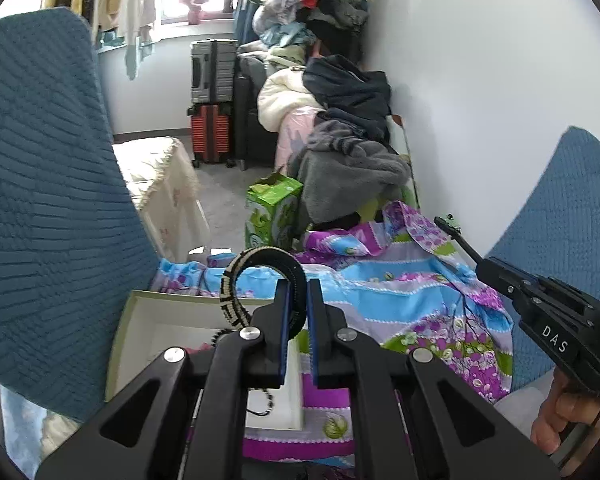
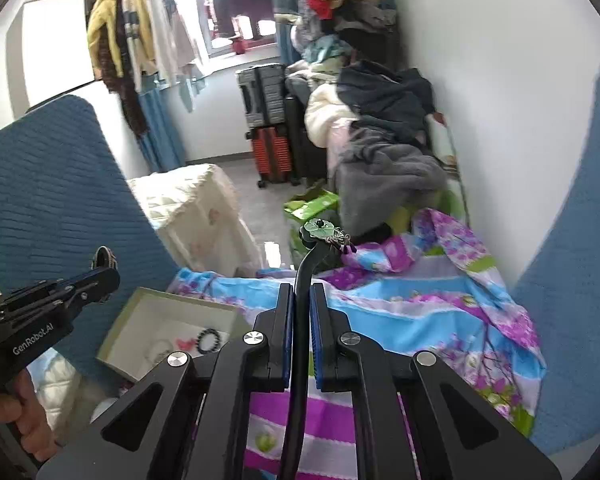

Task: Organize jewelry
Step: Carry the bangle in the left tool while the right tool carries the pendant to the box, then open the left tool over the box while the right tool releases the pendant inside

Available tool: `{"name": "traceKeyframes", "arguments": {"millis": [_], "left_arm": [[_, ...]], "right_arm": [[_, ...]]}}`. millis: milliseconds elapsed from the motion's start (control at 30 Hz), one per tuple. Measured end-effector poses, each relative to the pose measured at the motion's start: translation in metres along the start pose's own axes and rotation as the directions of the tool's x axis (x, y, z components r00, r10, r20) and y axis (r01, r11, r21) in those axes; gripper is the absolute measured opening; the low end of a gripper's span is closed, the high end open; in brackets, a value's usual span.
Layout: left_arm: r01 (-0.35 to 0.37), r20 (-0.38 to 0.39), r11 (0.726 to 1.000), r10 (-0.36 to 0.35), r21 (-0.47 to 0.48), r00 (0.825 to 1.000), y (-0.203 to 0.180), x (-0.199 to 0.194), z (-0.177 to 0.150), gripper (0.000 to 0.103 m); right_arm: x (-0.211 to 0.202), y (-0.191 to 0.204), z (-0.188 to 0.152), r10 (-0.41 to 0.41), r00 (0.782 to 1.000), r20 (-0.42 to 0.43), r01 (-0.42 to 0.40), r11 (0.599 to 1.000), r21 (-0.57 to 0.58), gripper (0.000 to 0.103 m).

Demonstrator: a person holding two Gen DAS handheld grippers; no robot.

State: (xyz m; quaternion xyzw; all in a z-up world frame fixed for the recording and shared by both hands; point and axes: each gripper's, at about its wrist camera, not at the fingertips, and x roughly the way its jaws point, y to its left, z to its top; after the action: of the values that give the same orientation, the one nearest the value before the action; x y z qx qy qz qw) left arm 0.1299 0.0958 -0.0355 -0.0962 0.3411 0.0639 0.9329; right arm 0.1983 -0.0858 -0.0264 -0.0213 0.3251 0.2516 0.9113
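Both jaws clamped on jewelry, lifted over the bed

Left gripper (image 1: 297, 300) pinching a black-and-cream beaded bangle (image 1: 260, 280); right gripper (image 2: 300, 304) shut on a dark hair stick (image 2: 304, 268) with green flower tip (charms dangling). Near left on the floral sheet (image 1: 400, 304), white box (image 2: 140, 320) already holding a black bead bracelet (image 2: 209, 339) and small pieces; these two apparently left to place

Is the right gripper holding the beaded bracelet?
No, the right gripper is shut on a black hair stick with a green flower top.
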Motion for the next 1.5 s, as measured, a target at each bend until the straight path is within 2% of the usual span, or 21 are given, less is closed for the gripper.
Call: {"name": "traceKeyframes", "arguments": {"millis": [333,600,833,1133,1333,1500], "left_arm": [[-0.079,-0.035,0.993,0.076,-0.089,0.996,0.067,0.011,-0.008,0.008],[-0.109,-0.123,0.983,0.091,-0.145,0.988,0.108,0.051,-0.038,0.008],[-0.115,-0.188,0.976,0.08,-0.184,0.979,0.132,0.083,-0.07,0.008],[-0.105,-0.243,0.977,0.058,-0.186,0.968,0.135,0.106,-0.094,0.008],[-0.085,-0.248,0.98,0.039,-0.18,0.968,0.128,0.111,-0.099,0.008],[-0.105,-0.244,0.983,0.066,-0.153,0.968,0.125,0.105,-0.092,0.008]], "right_arm": [[0.041,0.07,0.01,0.107,0.994,-0.038,-0.109,0.991,-0.073,0.006],[0.093,0.105,-0.019,0.161,0.978,-0.135,-0.174,0.981,-0.088,0.006],[0.135,0.114,-0.061,0.151,0.962,-0.227,-0.174,0.981,-0.084,0.006],[0.16,0.118,-0.09,0.138,0.945,-0.296,-0.169,0.982,-0.081,0.006],[0.163,0.113,-0.096,0.14,0.94,-0.31,-0.171,0.982,-0.075,0.007],[0.156,0.11,-0.092,0.154,0.939,-0.308,-0.186,0.98,-0.077,0.008]]}}
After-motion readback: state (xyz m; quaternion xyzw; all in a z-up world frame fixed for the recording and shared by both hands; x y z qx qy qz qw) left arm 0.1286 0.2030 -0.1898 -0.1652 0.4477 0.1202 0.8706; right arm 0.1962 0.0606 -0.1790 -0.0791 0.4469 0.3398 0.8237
